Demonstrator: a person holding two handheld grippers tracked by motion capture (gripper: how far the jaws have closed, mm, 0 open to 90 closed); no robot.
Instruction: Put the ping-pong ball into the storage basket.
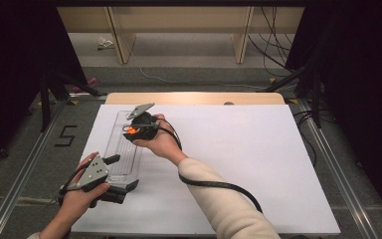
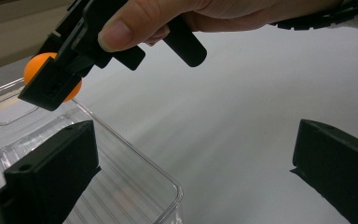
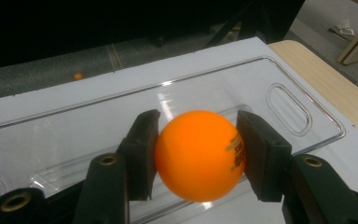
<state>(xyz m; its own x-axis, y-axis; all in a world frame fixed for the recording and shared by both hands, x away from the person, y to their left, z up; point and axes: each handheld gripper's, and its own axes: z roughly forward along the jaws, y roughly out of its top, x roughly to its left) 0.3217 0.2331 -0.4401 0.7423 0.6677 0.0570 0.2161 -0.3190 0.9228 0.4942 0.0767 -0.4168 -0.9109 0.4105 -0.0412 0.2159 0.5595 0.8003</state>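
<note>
Print on the orange ball (image 3: 199, 154), clamped by the right tongs (image 3: 198, 156), reads solely up close; left tongs (image 2: 191, 172) gape wide.

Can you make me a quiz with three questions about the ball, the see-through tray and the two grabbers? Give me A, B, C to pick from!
1. Where is the ball?
A. above the clear tray
B. on the floor
C. under the table

2. What colour is the ball?
A. green
B. orange
C. blue

3. How are the jaws of the left gripper?
A. shut on the ball
B. shut on the tray
C. open, holding nothing

Answers:
1 A, the right gripper holds the ball over the tray.
2 B, it shows bright orange between the black pads.
3 C, its jaws stand wide apart with only white table between them.
</note>
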